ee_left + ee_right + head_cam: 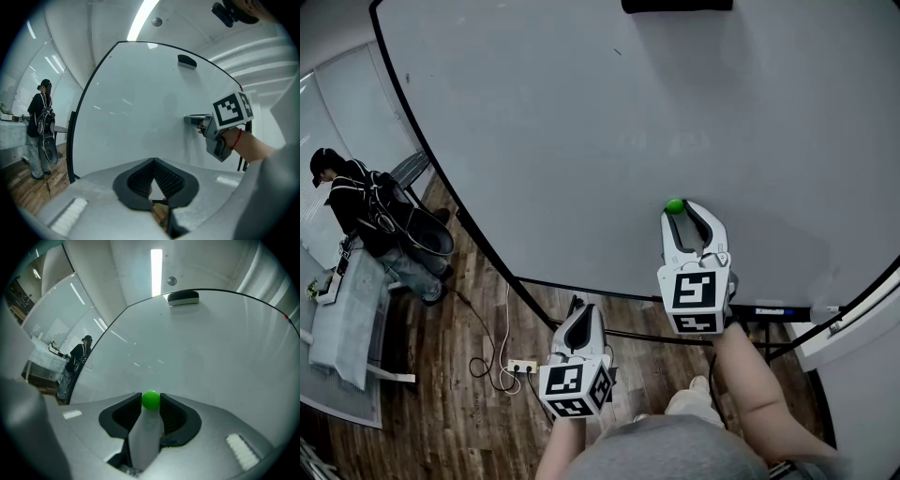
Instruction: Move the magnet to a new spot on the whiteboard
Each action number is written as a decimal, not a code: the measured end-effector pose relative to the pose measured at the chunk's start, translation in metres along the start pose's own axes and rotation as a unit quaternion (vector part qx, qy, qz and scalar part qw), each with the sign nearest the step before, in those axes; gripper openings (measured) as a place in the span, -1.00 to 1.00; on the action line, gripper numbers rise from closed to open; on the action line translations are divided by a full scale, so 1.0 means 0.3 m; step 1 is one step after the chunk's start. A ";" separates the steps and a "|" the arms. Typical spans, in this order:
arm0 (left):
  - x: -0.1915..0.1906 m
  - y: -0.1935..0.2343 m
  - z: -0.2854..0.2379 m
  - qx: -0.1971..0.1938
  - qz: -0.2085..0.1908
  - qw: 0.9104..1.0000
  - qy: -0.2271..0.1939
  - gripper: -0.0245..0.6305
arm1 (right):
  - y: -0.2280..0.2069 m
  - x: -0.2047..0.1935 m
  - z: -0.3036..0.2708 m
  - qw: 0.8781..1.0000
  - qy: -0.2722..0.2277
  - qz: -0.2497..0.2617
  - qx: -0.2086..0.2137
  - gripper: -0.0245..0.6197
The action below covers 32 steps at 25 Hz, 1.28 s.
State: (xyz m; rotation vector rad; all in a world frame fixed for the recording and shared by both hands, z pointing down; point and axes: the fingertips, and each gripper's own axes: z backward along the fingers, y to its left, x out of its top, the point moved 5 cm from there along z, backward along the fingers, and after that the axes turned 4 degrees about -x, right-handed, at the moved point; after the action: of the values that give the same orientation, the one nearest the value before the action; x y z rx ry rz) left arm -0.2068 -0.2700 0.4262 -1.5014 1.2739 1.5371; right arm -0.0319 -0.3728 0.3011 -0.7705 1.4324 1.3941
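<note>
Right gripper (680, 210): our jaws pinch the green magnet (150, 399) on the whiteboard (211, 357).
Left gripper (153, 161): our jaws are closed, empty.

Person in dark clothes (356, 211) at left edge; white power strip (522, 366) on wood floor (441, 403), lower left; black eraser (677, 6) at top.

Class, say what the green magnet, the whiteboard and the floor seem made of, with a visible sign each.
Magnet: probably plastic shell, smooth, uniform bright green.
Whiteboard: glossy coated panel; light streaks reflect in it.
Floor: wood or wood-look planks; grain and seams show.
</note>
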 end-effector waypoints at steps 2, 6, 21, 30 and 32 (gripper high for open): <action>0.000 0.002 -0.001 -0.001 0.001 1.000 0.000 -0.93 | 0.003 -0.001 0.000 1.000 0.000 0.001 0.000 -0.54; -0.006 0.010 -0.005 -0.002 0.002 1.000 0.001 -0.93 | 0.012 -0.006 -0.001 1.000 -0.002 0.004 0.003 -0.45; 0.015 0.010 -0.004 -0.003 0.006 1.000 -0.002 -0.93 | 0.016 -0.027 0.044 1.000 0.016 -0.026 0.009 -0.49; 0.007 -0.089 0.054 0.002 -0.001 1.000 -0.005 -0.93 | 0.020 -0.051 0.219 0.998 0.014 -0.049 0.044 -0.50; 0.003 -0.129 0.078 0.002 -0.006 1.000 -0.004 -0.93 | 0.018 -0.055 0.275 0.997 0.013 -0.059 0.058 -0.52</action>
State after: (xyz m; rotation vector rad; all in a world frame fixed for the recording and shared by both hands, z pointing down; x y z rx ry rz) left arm -0.1796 -0.2357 0.4147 -1.4966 1.2615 1.5299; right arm -0.0146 -0.2947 0.3275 -0.7880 1.4508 1.2053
